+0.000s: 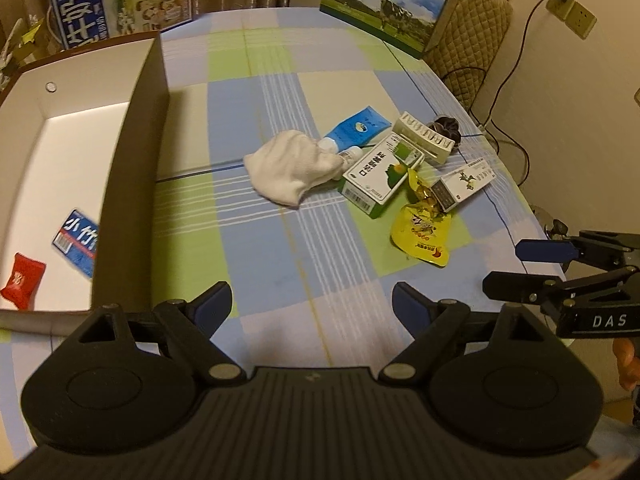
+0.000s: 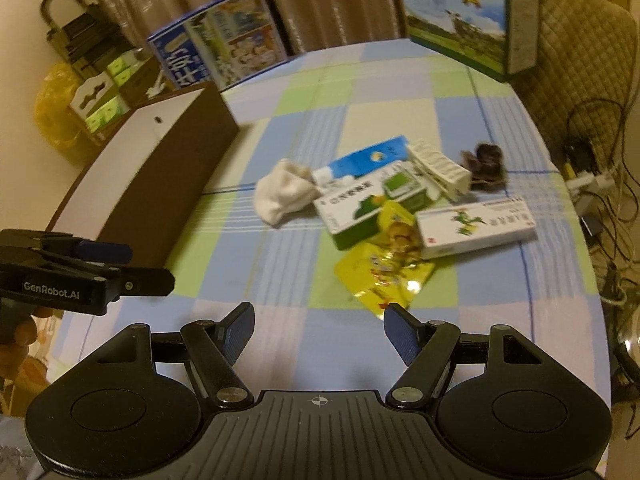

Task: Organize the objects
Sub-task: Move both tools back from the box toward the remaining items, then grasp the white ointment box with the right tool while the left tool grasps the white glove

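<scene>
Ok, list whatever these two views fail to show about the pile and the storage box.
- Small bottle: left wrist view, mostly hidden under the white cloth.
- Blue packet in the storage box: left wrist view, cut off by the box wall.
- Box interior: right wrist view, hidden behind its wall.
- Yellow pouch print: right wrist view, blurred.

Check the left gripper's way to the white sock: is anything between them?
Nothing visible. Bare tablecloth lies between the open left gripper and the white sock. The other items crowd the sock's far right side; the storage box stands off to the left.
</scene>
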A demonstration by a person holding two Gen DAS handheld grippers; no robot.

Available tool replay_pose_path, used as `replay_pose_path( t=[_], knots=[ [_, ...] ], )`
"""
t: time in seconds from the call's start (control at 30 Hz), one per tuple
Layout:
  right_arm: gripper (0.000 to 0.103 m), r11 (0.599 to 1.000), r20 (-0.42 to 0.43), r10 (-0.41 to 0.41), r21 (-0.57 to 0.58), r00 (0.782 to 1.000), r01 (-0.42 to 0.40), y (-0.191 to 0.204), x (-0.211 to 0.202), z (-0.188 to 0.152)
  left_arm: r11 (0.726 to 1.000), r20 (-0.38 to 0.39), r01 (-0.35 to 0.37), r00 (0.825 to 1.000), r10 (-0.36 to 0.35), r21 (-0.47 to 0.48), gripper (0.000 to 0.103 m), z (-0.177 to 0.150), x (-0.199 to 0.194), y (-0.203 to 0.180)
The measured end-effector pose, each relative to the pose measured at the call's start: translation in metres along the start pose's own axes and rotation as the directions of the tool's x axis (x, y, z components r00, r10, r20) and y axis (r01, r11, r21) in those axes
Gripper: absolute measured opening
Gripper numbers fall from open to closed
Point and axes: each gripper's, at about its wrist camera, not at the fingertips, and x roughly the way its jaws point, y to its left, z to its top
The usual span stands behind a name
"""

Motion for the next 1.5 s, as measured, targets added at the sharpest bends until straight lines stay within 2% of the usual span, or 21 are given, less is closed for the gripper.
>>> replay_pose_path(
  t=[0.17,0.43,0.63,0.83,1.03,1.2,1.33,1.43,1.47,1.5],
  knots=[
    [0.069,0.994,0.007,-0.050,0.094,0.999,0.049,-0.029,0.002,0.005,1.000,-0.005,-0.007,1.000,0.007,0.013,0.085,0.008,0.013,-0.007],
    [0.069,0.944,0.045,-0.154,0.301,0.987,0.134,-0.091,0.010,0.027,0.998,0.004,-0.047,0.999,0.047,0.037,0.084,0.033,0.043,-0.008],
    [0.069,0.856,0.048,-0.139,0.509,0.989,0.096,-0.133,0.028,0.048,0.996,-0.001,-0.084,0.996,0.084,0.039,0.084,0.054,0.066,-0.001],
    [0.068,0.760,0.036,-0.142,0.645,0.989,0.085,-0.157,0.050,0.069,0.993,-0.015,-0.112,0.994,0.112,0.029,0.084,0.068,0.083,0.011],
    [0.066,0.703,-0.025,-0.198,0.693,0.980,0.160,-0.163,0.068,0.081,0.993,-0.033,-0.120,0.992,0.120,0.017,0.084,0.075,0.094,0.021],
    [0.055,0.672,-0.104,-0.230,0.702,0.968,0.235,-0.164,0.083,0.083,0.993,-0.047,-0.115,0.992,0.115,0.015,0.084,0.077,0.101,0.025],
    [0.052,0.664,-0.135,-0.236,0.701,0.962,0.261,-0.165,0.091,0.080,0.994,-0.055,-0.112,0.992,0.112,0.015,0.084,0.080,0.107,0.026],
    [0.045,0.661,-0.121,-0.230,0.709,0.966,0.246,-0.168,0.091,0.075,0.994,-0.060,-0.106,0.992,0.107,0.021,0.084,0.082,0.111,0.026],
    [0.036,0.666,-0.119,-0.224,0.706,0.967,0.241,-0.169,0.090,0.075,0.994,-0.061,-0.103,0.993,0.105,0.025,0.084,0.082,0.112,0.026],
    [0.035,0.676,-0.116,-0.216,0.698,0.969,0.234,-0.169,0.089,0.074,0.994,-0.063,-0.101,0.993,0.103,0.028,0.084,0.083,0.113,0.025]
  ],
)
